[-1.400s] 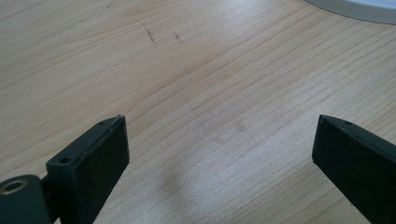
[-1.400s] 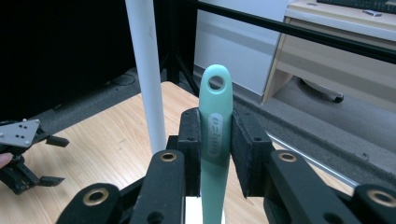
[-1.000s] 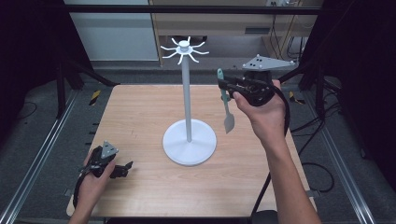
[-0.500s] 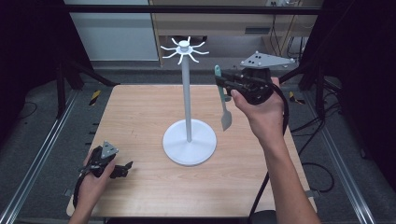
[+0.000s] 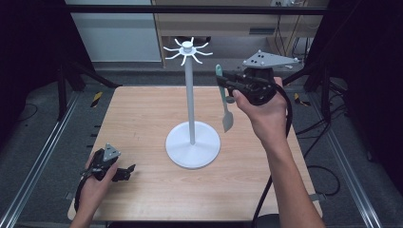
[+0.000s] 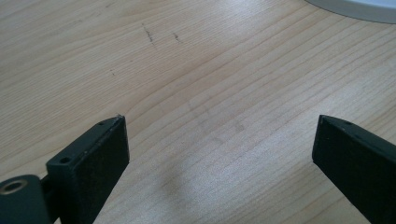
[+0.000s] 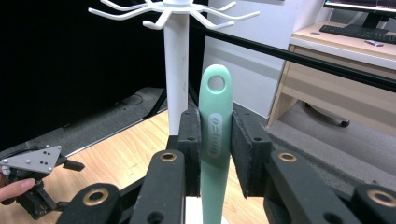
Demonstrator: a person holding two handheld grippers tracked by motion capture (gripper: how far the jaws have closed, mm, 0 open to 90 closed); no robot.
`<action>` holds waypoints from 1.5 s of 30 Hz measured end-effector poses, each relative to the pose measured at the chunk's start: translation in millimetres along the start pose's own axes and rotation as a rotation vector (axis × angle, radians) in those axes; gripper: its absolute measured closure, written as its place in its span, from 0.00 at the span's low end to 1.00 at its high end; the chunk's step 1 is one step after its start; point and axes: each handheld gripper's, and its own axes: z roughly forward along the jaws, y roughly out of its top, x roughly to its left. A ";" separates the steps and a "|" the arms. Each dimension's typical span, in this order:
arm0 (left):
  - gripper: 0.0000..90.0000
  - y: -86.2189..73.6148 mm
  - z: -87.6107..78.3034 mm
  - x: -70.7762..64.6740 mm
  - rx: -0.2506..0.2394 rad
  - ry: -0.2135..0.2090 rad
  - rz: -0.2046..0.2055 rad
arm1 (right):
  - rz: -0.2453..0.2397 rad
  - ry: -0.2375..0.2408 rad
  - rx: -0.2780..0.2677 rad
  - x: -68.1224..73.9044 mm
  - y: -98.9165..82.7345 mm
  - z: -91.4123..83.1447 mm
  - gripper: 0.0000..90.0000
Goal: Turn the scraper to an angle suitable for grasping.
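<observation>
- Mint-green spatula (image 7: 215, 135): smooth plastic handle with a round hole, flat grey blade.
- Right claw (image 5: 227, 86) clamps the handle.
- Left claw (image 6: 219, 154) gapes above the woodgrain tabletop (image 5: 142, 118).

White stand (image 5: 192, 142) on wooden table (image 5: 142, 114)

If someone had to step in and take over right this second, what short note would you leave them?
Right tool: shut on the green utensil, gripping its handle and held up beside the white hook stand, below its hooks. The handle's hanging hole points up; the blade hangs down.
Left tool: open, holding nothing, low over the wooden table at its near left corner.
Done: utensil picked up and brought to the stand.
Left: probably lift it and slip the handle's hole over one of the hooks, then let go.
</observation>
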 end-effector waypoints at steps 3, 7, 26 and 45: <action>0.04 -0.1 -0.1 0.0 0.000 0.001 0.000 | -0.001 0.001 -0.004 0.7 1.0 0.1 0.83; 0.04 -0.1 -0.2 0.1 0.000 0.001 0.000 | 0.002 0.003 -0.011 3.0 4.0 -0.5 0.83; 0.04 -0.2 -0.3 0.1 -0.001 0.000 -0.001 | -0.013 0.033 -0.044 19.3 16.4 -0.1 0.83; 0.04 -0.3 0.1 -0.1 -0.008 0.001 -0.009 | -0.013 0.043 -0.051 25.6 22.0 4.4 0.83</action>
